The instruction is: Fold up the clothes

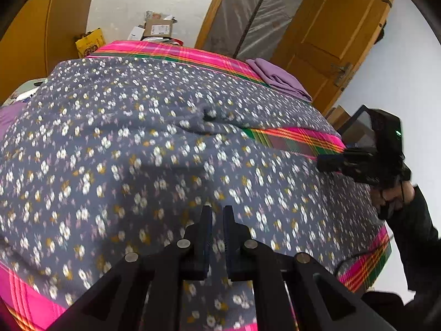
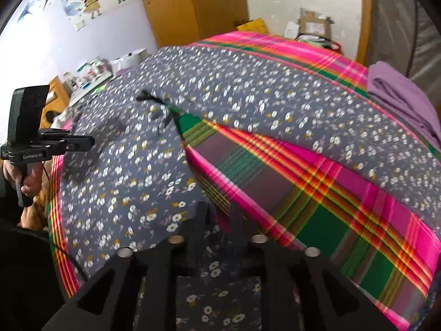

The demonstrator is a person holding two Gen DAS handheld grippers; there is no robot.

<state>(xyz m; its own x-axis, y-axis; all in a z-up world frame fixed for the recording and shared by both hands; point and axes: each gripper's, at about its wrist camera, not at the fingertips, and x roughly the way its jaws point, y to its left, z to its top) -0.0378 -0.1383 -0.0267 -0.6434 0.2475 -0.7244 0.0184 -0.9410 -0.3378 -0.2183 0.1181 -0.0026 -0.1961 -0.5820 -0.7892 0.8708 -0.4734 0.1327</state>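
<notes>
A grey-blue garment point(image 1: 137, 138) printed with small white and yellow flowers lies spread over the bed, blurred in both views. A small dark tie point(image 2: 148, 98) sits where the garment point(image 2: 248, 88) splits into two parts around a wedge of bare sheet. At its near edge, my left gripper point(image 1: 217, 212) has its jaws almost together with floral cloth in the thin gap. The right wrist view shows the left gripper point(image 2: 92, 142) at the cloth's left border. My right gripper point(image 2: 220, 209) stands with its fingers apart over the cloth's edge, nothing pinched. The right gripper point(image 1: 321, 162) appears by the bed's right side.
A pink, green and orange plaid sheet point(image 2: 303, 193) covers the bed. Folded purple cloth point(image 1: 278, 78) lies at the far right corner. Cardboard boxes point(image 1: 158, 27) stand behind the bed, a wooden door point(image 1: 330, 27) to the right, a cluttered side table point(image 2: 91, 69) to the left.
</notes>
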